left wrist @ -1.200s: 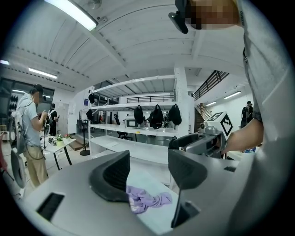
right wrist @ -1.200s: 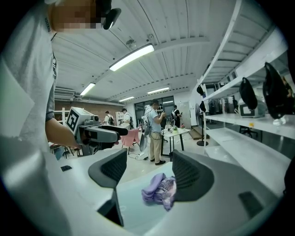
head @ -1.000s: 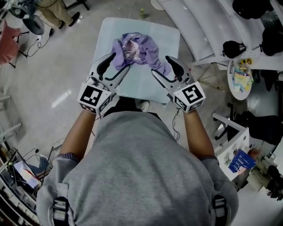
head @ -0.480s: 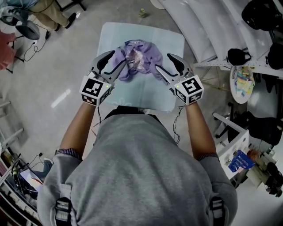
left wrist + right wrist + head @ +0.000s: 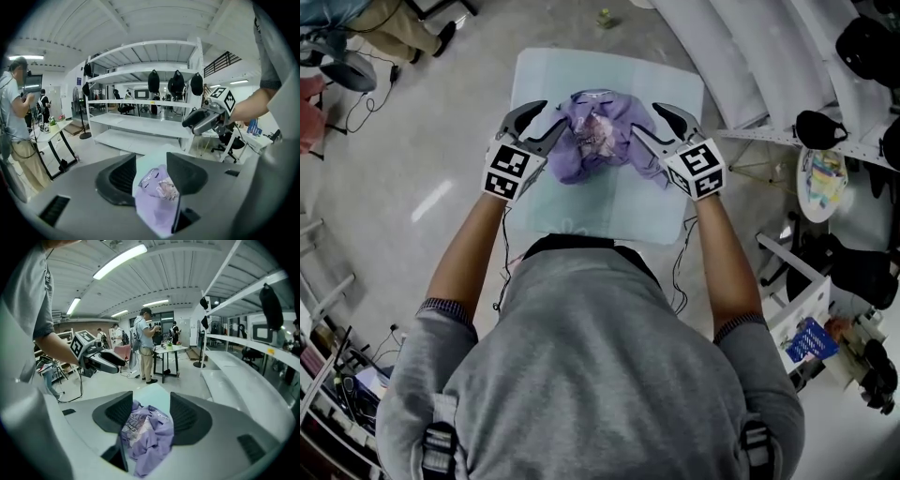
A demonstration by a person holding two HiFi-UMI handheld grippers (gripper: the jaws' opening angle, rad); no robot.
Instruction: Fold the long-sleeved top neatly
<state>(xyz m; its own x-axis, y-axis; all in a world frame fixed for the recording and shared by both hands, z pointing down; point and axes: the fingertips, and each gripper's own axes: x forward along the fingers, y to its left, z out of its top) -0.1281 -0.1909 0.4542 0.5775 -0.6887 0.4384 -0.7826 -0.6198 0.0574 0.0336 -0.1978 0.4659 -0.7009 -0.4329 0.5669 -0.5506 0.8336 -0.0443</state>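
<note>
Between the left gripper [image 5: 544,127] and the right gripper [image 5: 656,127], the crumpled purple top [image 5: 600,141] lies on the tabletop [image 5: 609,202]. Both grippers' jaws stand apart and have just been closing; each pair frames the top's edge unclamped.

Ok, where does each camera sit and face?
Head view: on the head, facing steeply down at the purple top on the table; shoulders, arms, left gripper, right gripper show.
Left gripper view: on that gripper, facing white shelves; own jaws, right forearm show.
Right gripper view: on that gripper, facing a desk; own jaws, left forearm show.
Shared: both gripper views frame the top between open jaws that have just been closing, nothing pinched.
</note>
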